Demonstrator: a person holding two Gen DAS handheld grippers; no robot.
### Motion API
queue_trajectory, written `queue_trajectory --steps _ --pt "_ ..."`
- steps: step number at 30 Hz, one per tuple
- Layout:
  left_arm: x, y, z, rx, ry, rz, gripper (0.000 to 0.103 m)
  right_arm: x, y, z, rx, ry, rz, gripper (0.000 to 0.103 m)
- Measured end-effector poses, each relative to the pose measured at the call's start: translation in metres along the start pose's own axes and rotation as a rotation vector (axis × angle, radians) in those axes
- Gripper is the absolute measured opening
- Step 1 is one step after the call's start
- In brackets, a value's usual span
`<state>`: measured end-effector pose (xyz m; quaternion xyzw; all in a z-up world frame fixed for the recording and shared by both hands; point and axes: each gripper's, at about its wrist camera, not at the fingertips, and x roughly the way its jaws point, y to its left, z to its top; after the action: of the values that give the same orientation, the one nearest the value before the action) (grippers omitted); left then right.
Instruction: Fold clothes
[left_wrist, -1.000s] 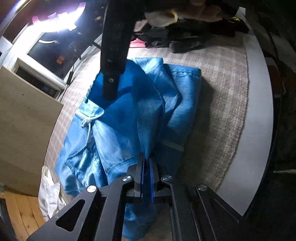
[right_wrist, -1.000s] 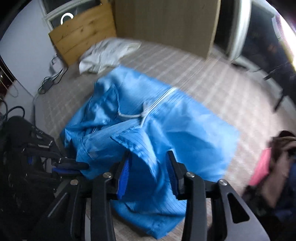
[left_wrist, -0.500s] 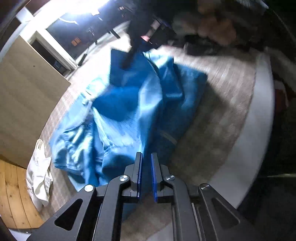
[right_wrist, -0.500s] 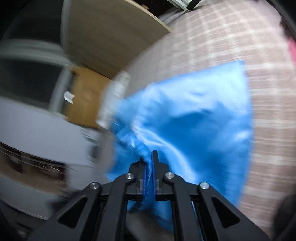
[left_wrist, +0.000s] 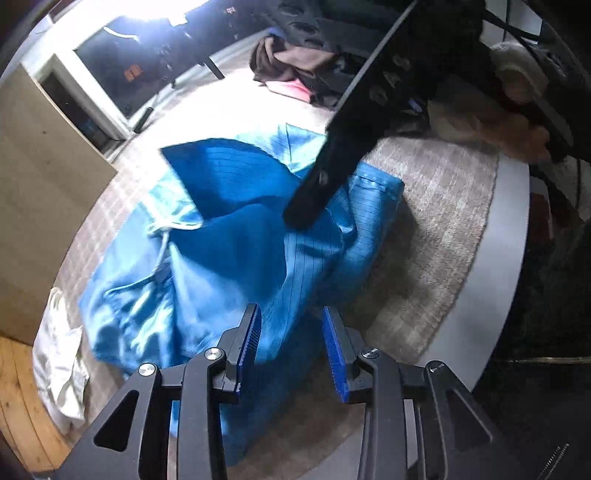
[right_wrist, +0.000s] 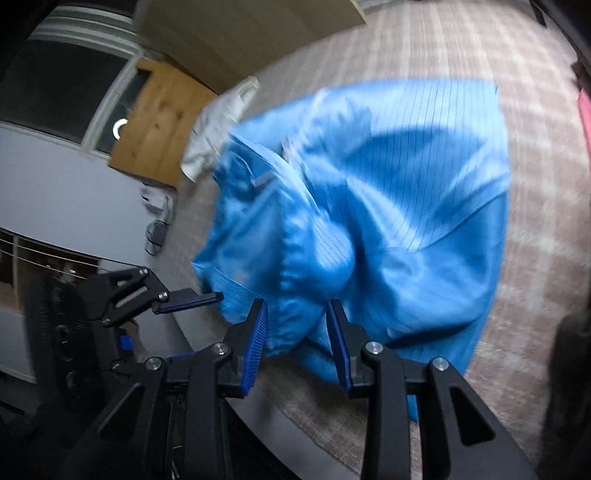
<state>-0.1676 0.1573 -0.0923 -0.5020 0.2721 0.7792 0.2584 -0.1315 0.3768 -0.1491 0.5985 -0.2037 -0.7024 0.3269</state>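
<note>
A shiny blue pinstriped garment (left_wrist: 221, 240) with a white drawstring lies crumpled on a checked beige mat (left_wrist: 443, 192). My left gripper (left_wrist: 291, 347) stands open at its near edge, with blue cloth lying between and under the blue pads. In the left wrist view my right gripper (left_wrist: 306, 214) reaches down from the upper right, its tip against the garment's middle. In the right wrist view the garment (right_wrist: 406, 184) is bunched up, and my right gripper (right_wrist: 297, 343) is open with a puffed fold between its fingers. My left gripper (right_wrist: 192, 299) shows at the garment's left edge.
A heap of dark and pink clothes (left_wrist: 295, 62) sits at the mat's far side. White cloth (left_wrist: 62, 354) lies beside the garment, near a tan board (left_wrist: 37, 166). The surface's pale rim (left_wrist: 491, 277) curves along the right. Wooden panel (right_wrist: 159, 122) stands behind.
Both grippers were shut half a second ago and are now open. The garment has been folded over itself and bunched toward the near edge. The right gripper has swung across the cloth.
</note>
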Motion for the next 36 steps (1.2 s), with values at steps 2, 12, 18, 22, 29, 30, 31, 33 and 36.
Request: queue_trajectory --steps 2,12,18,22,29,30,31,33,36 --pt "0.0 0.005 0.001 -0.018 0.0 -0.023 0.032 0.005 -0.006 -0.003 0.024 0.001 0.067 0.028" --pt "-0.002 0.028 0.006 -0.104 -0.003 -0.129 0.001 -0.02 -0.018 -0.008 0.003 -0.09 0.187 0.01" --pt "-0.001 0.031 0.011 -0.119 0.0 -0.163 0.001 -0.019 0.002 -0.009 -0.044 -0.088 0.161 0.035" --pt "0.0 0.031 0.013 -0.103 0.01 -0.169 0.001 -0.012 0.017 -0.011 -0.127 -0.076 0.149 0.034" --pt "-0.001 0.036 0.014 -0.104 0.023 -0.179 0.001 -0.002 0.022 -0.003 -0.301 -0.05 -0.176 0.019" --pt "-0.001 0.037 0.014 -0.104 0.025 -0.181 0.001 -0.001 0.016 0.001 -0.28 -0.041 -0.224 0.019" --pt "-0.001 0.037 0.014 -0.104 0.027 -0.183 0.001 -0.004 0.014 0.003 -0.249 -0.039 -0.205 0.019" --pt "0.001 0.037 0.016 -0.102 0.028 -0.188 0.001 -0.011 0.022 0.001 -0.237 -0.042 -0.161 0.019" --pt "0.001 0.034 0.014 -0.094 0.029 -0.184 0.001 -0.018 0.038 -0.004 -0.234 -0.043 -0.091 0.035"
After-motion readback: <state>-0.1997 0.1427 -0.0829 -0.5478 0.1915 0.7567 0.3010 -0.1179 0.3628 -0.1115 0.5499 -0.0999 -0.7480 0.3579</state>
